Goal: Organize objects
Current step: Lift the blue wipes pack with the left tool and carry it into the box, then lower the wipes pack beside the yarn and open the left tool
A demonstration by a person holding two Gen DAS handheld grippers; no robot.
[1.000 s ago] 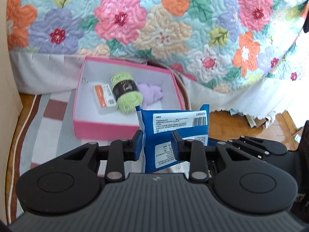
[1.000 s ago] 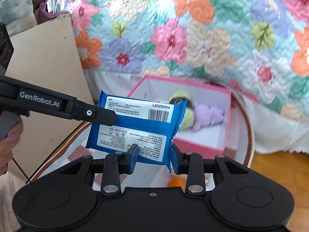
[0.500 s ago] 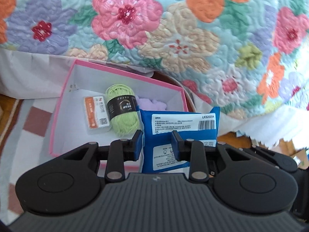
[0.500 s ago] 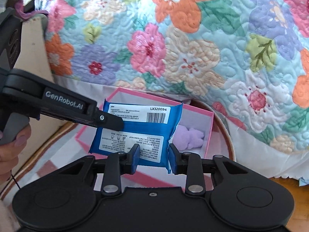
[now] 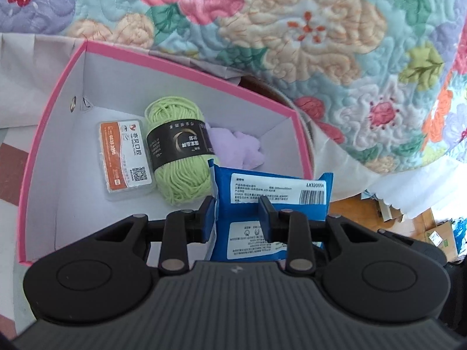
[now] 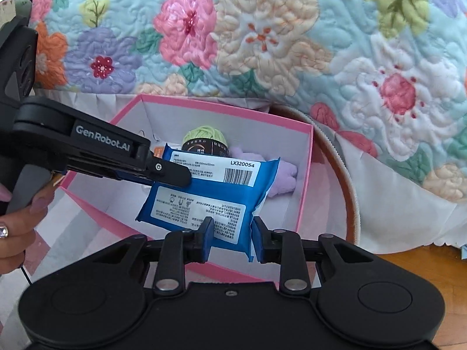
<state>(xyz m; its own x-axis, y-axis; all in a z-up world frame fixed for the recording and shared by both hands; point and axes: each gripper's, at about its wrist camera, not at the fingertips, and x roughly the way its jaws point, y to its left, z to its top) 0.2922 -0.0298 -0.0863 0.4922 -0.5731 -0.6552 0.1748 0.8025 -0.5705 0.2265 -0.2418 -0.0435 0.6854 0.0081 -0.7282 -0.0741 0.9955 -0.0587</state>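
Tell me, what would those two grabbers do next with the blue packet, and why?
Probably lower the blue packet a little further. Both grippers, left and right, pinch it above the pink box, over the free floor in front of the yarn and the purple plush.

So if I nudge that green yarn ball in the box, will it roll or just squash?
The yarn would probably squash a little first: its strands look soft and loosely wound. It lies on its side in the box, so it may roll a bit, but the card case and purple plush sit close on either side. It likely weighs little.
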